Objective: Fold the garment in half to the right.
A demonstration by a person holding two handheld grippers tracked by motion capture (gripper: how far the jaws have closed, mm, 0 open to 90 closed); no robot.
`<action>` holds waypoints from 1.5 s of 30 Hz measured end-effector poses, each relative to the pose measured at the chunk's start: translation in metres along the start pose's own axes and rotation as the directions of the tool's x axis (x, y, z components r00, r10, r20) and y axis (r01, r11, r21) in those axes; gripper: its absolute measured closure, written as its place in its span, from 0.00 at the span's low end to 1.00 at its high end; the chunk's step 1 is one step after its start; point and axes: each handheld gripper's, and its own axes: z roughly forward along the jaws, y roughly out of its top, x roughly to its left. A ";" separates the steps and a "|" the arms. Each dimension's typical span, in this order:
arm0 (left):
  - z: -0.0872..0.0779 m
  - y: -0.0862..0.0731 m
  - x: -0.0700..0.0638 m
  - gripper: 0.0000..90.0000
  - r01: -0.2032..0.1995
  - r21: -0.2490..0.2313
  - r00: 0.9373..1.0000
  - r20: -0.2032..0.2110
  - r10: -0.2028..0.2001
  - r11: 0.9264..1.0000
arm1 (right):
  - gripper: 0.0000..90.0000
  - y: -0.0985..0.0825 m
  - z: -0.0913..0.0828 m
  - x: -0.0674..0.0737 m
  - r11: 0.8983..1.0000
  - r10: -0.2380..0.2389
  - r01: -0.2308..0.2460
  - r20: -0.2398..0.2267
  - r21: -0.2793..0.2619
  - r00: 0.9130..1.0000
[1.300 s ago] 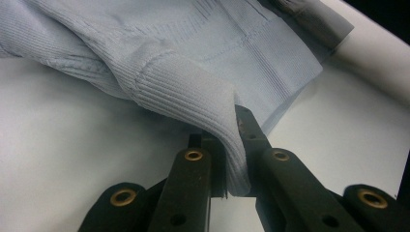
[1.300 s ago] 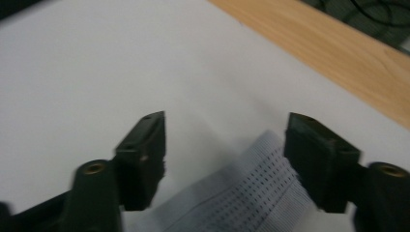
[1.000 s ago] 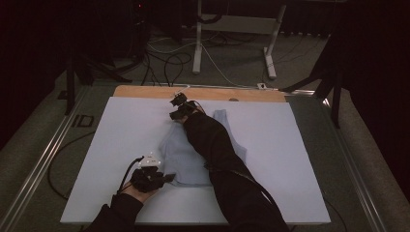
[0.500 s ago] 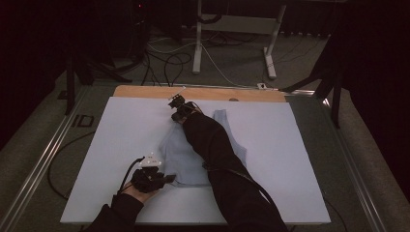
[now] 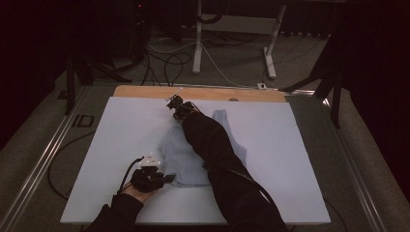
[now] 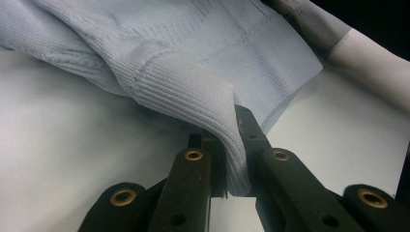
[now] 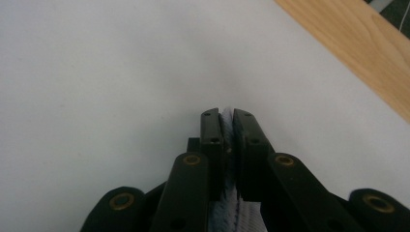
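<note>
A pale blue ribbed knit top point(image 5: 183, 157) lies on the white table point(image 5: 290, 159). My left gripper point(image 5: 169, 179) sits at the top's near left corner. In the left gripper view it point(image 6: 231, 140) is shut on a fold of the ribbed hem point(image 6: 193, 87). My right gripper point(image 5: 173, 103) reaches to the far end of the top, near the wooden strip point(image 5: 145, 92). Its jaws have just been closing, and in the right gripper view they point(image 7: 227, 113) pinch a thin edge of blue knit point(image 7: 227, 145) between them.
A second strap of the top point(image 5: 223, 118) lies to the right of the person's dark right sleeve point(image 5: 212, 145). Beyond the wooden strip point(image 7: 348, 43) the floor holds cables and white desk legs point(image 5: 198, 43). Metal rails run along both table sides.
</note>
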 end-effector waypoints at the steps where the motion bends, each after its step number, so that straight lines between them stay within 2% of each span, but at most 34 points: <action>1: 0.000 0.000 0.000 0.97 -0.001 -0.002 1.000 0.000 0.001 1.000 | 0.94 0.001 -0.002 0.000 1.000 0.004 -0.004 -0.008 -0.005 1.000; 5: -0.002 0.001 -0.002 0.97 -0.010 -0.010 1.000 -0.003 0.010 1.000 | 0.94 0.005 -0.010 -0.001 0.999 -0.003 0.002 -0.006 -0.033 1.000; 12: -0.005 0.004 -0.006 0.97 -0.017 -0.022 1.000 -0.005 0.017 1.000 | 0.94 0.006 -0.026 -0.011 0.997 0.025 -0.026 -0.017 -0.077 1.000; 26: -0.014 0.022 -0.020 0.97 -0.074 -0.044 0.997 0.004 0.074 0.996 | 0.94 0.012 -0.059 -0.024 0.992 0.020 -0.021 -0.011 -0.128 1.000; 28: -0.014 0.027 -0.023 0.97 -0.094 -0.039 0.996 0.007 0.094 0.995 | 0.94 0.012 -0.065 -0.027 0.990 0.018 -0.019 -0.005 -0.139 1.000; 32: -0.013 0.031 -0.028 0.97 -0.109 -0.036 0.994 0.011 0.109 0.993 | 0.94 0.010 -0.070 -0.031 0.989 0.025 -0.027 -0.011 -0.147 1.000; 34: -0.012 0.034 -0.031 0.97 -0.123 -0.033 0.992 0.013 0.124 0.992 | 0.94 0.008 -0.077 -0.036 0.986 0.038 -0.041 -0.022 -0.162 0.999; 37: -0.010 0.039 -0.036 0.97 -0.148 -0.025 0.989 0.016 0.149 0.989 | 0.94 0.005 -0.082 -0.039 0.986 0.034 -0.036 -0.017 -0.163 0.999; 41: -0.008 0.042 -0.039 0.97 -0.153 -0.019 0.988 0.020 0.154 0.988 | 0.94 0.002 -0.088 -0.043 0.983 0.040 -0.042 -0.017 -0.177 0.999; 45: -0.004 0.047 -0.044 0.97 -0.175 -0.012 0.984 0.031 0.175 0.984 | 0.94 -0.002 -0.098 -0.048 0.981 0.040 -0.042 -0.014 -0.192 0.999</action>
